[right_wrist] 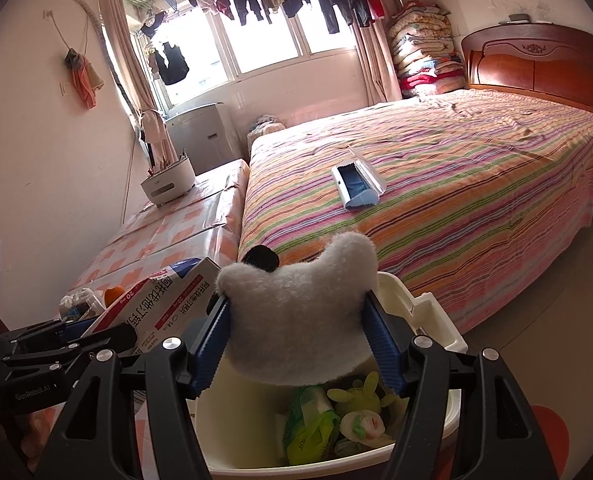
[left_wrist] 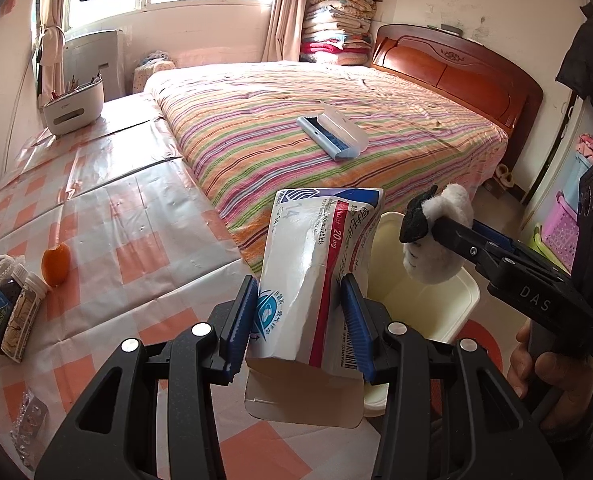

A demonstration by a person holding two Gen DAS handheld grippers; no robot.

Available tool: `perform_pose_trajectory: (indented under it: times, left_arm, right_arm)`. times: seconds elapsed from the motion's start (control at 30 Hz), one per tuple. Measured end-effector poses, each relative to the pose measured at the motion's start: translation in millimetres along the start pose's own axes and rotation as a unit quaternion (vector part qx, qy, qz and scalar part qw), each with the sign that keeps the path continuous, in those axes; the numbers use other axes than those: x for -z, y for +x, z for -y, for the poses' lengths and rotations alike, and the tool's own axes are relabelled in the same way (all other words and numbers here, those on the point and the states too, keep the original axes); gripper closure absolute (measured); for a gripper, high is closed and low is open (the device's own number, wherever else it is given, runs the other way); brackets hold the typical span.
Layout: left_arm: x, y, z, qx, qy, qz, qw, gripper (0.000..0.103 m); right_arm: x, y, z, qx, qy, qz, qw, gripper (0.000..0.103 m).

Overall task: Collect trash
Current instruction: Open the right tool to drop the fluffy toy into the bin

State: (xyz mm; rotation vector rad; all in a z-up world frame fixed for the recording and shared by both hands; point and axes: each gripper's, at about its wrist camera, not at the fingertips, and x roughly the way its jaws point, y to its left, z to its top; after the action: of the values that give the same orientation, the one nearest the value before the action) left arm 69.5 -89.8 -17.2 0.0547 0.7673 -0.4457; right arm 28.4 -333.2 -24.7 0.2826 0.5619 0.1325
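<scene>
- Far left, left wrist view: crinkled clear blister pack (left_wrist: 28, 426) on the checked tabletop (left_wrist: 136, 216), partly cut by the frame edge; contents unreadable.
- Two bottles (left_wrist: 10, 318) lying side by side at the tabletop edge, labels too small to read; white crumpled thing behind them, can't tell what. Orange fruit (left_wrist: 55, 263) just beside.
- Left gripper (left_wrist: 298, 322): jaws clamped on a crushed medicine carton (left_wrist: 316, 280), blue pads pressing both sides; open bottom flap hangs below the jaws. The carton hides part of the bin.
- Cream trash bin (left_wrist: 462, 300) just right of the carton, near rim hidden by the left gripper.
- Right gripper (right_wrist: 296, 344): jaws on each side of a white plush toy (right_wrist: 296, 312) with a black ear, held over the bin (right_wrist: 436, 316); blue pads touch its flanks. Toy's face hidden in the right wrist view.
- Inside the bin: green wrappers and a yellow-green plush (right_wrist: 360, 400), partly covered by the toy and jaws.
- Hand (left_wrist: 536, 364) gripping the right tool, cut off at the frame edge.
- On the striped bed (left_wrist: 296, 128): blue-white lint brush (left_wrist: 332, 132).
</scene>
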Motion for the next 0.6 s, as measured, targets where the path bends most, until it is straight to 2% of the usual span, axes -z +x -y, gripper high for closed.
perform_pose_trajectory:
  times: [0.4,0.6]
  left_arm:
    - [-1,7,2,0.008,0.001,-0.005,1.0000,0.060]
    - [-3,9,7,0.013,0.004,-0.007,0.9999,0.060]
  right_arm:
    - [-2,-1,10,-0.003,0.030,0.009,1.000,0.028]
    - [-5,-10,19,-0.009,0.057,0.037,0.998,0.025]
